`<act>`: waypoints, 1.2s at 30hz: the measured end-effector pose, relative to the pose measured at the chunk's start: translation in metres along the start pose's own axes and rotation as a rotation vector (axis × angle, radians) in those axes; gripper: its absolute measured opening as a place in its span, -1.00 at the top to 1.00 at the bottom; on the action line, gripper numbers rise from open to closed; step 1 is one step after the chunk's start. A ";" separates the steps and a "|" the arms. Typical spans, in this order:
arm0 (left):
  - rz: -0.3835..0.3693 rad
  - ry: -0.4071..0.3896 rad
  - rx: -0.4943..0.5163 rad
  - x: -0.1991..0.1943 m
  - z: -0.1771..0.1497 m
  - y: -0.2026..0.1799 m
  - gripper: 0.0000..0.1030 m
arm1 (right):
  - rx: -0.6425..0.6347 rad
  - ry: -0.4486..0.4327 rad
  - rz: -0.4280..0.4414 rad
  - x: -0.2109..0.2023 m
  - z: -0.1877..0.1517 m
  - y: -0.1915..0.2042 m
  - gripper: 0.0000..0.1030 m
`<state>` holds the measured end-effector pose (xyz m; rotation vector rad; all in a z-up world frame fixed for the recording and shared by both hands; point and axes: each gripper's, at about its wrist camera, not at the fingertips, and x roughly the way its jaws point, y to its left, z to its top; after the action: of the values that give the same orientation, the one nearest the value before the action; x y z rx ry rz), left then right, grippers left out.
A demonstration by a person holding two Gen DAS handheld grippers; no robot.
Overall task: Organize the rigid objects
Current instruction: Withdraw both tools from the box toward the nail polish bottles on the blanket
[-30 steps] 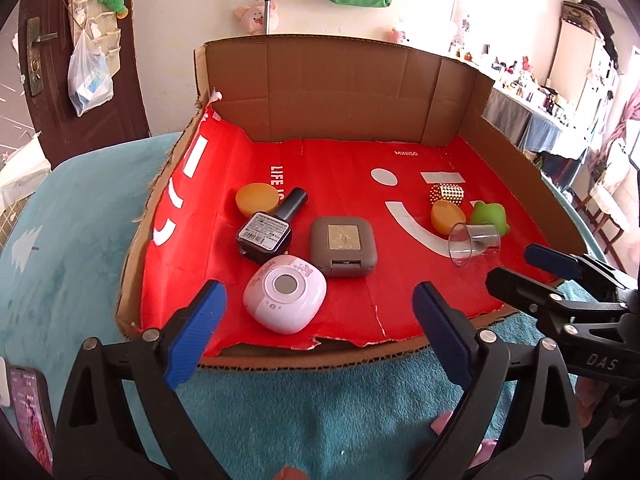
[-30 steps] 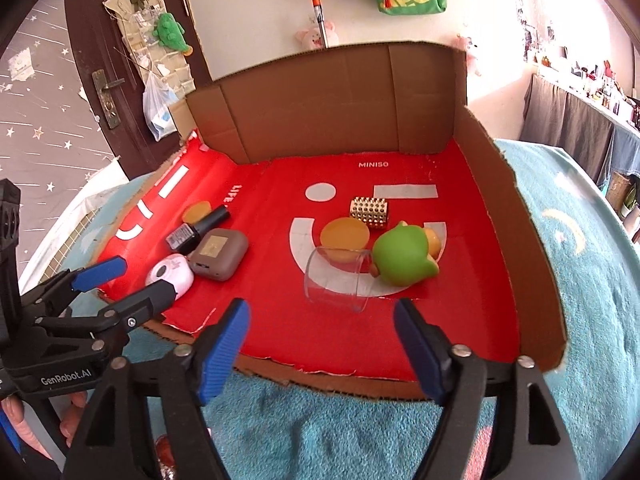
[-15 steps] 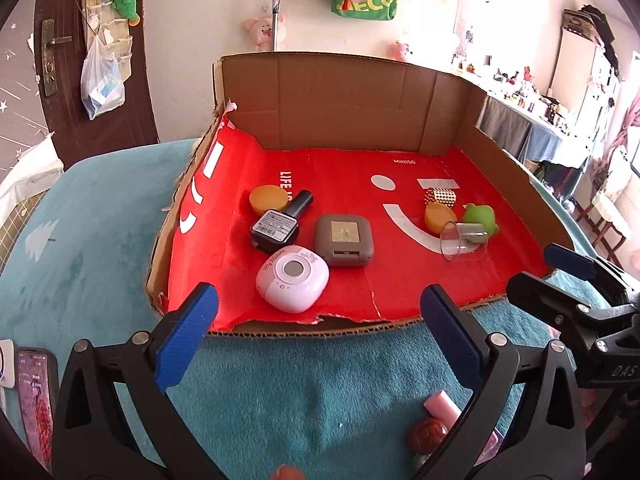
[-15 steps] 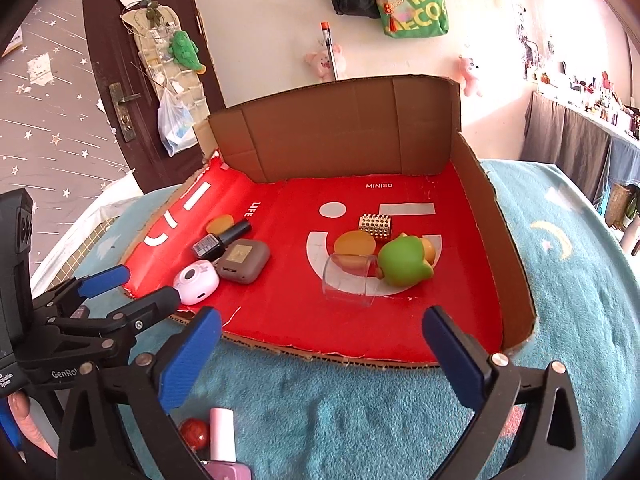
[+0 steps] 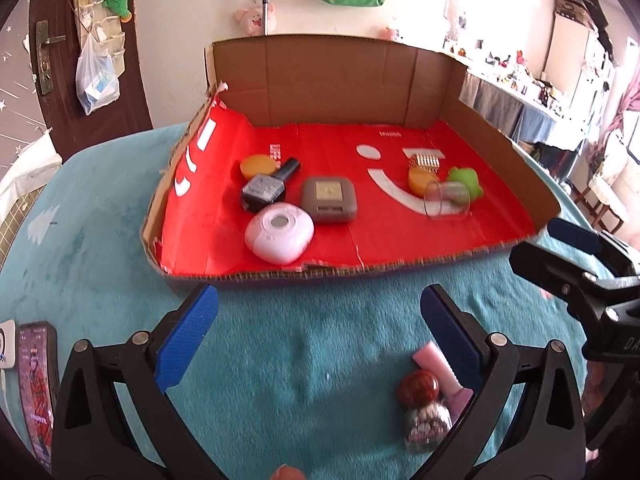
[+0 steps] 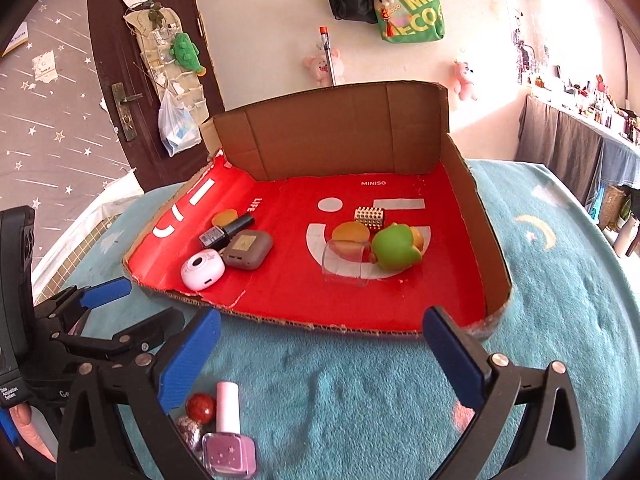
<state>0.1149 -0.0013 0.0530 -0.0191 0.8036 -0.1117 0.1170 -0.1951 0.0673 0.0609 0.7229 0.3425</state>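
Your left gripper – jaws spread wide, nothing between pads. Your right gripper same: wide, empty. Both hover over teal blanket, just short of cardboard tray front edge. Inside tray, left half: white round case, brown square case, dark nail polish bottle. Right half: clear cup on its side, touching green frog toy. Outside tray, near front edge – pink nail polish bottle, red ball.
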 end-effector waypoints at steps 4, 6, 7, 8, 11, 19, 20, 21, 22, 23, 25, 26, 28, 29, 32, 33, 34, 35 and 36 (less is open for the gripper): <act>-0.009 0.019 0.000 -0.002 -0.011 -0.001 -1.00 | -0.015 0.019 -0.013 -0.001 -0.009 0.003 -1.00; -0.016 0.029 -0.002 -0.003 -0.016 -0.002 -1.00 | -0.023 0.029 -0.019 -0.002 -0.015 0.004 -1.00; -0.019 0.033 -0.002 -0.004 -0.018 -0.002 -1.00 | -0.026 0.034 -0.020 -0.003 -0.018 0.005 -1.00; -0.022 0.039 0.001 -0.004 -0.021 -0.003 -1.00 | -0.029 0.039 -0.021 -0.004 -0.021 0.006 -1.00; -0.023 0.050 0.010 -0.006 -0.028 -0.006 -1.00 | -0.036 0.051 -0.025 -0.006 -0.028 0.007 -1.00; -0.042 0.078 0.010 -0.013 -0.042 -0.009 -1.00 | -0.023 0.087 -0.018 -0.007 -0.042 0.004 -1.00; -0.045 0.080 0.009 -0.014 -0.042 -0.009 -1.00 | -0.017 0.090 -0.019 -0.008 -0.043 0.002 -1.00; -0.053 0.085 0.009 -0.015 -0.045 -0.010 -1.00 | -0.010 0.092 -0.020 -0.008 -0.044 0.000 -1.00; -0.057 0.088 0.010 -0.015 -0.046 -0.010 -1.00 | -0.003 0.092 -0.021 -0.009 -0.044 -0.003 -1.00; -0.063 0.095 0.014 -0.016 -0.049 -0.012 -1.00 | 0.006 0.093 -0.022 -0.010 -0.045 -0.005 -1.00; -0.066 0.104 0.025 -0.016 -0.052 -0.015 -1.00 | 0.017 0.096 -0.023 -0.011 -0.047 -0.009 -1.00; -0.067 0.111 0.032 -0.015 -0.056 -0.018 -1.00 | 0.018 0.097 -0.024 -0.012 -0.048 -0.009 -1.00; -0.080 0.118 0.026 -0.015 -0.059 -0.018 -1.00 | 0.018 0.102 -0.023 -0.013 -0.051 -0.010 -1.00; -0.089 0.122 0.020 -0.015 -0.060 -0.018 -1.00 | 0.019 0.104 -0.021 -0.014 -0.053 -0.009 -1.00; -0.093 0.127 0.002 -0.015 -0.065 -0.017 -1.00 | 0.015 0.107 -0.009 -0.016 -0.059 -0.008 -1.00; -0.092 0.127 0.000 -0.015 -0.066 -0.017 -1.00 | 0.012 0.106 -0.007 -0.017 -0.061 -0.008 -1.00; -0.088 0.126 0.002 -0.014 -0.068 -0.017 -1.00 | 0.004 0.103 -0.003 -0.018 -0.065 -0.007 -1.00; -0.072 0.121 0.008 -0.014 -0.070 -0.018 -1.00 | 0.000 0.101 -0.001 -0.018 -0.067 -0.006 -1.00; -0.057 0.116 0.014 -0.014 -0.071 -0.018 -1.00 | -0.003 0.099 0.002 -0.019 -0.070 -0.006 -1.00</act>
<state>0.0526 -0.0155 0.0146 -0.0219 0.9181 -0.1735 0.0593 -0.2114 0.0261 0.0415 0.8202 0.3501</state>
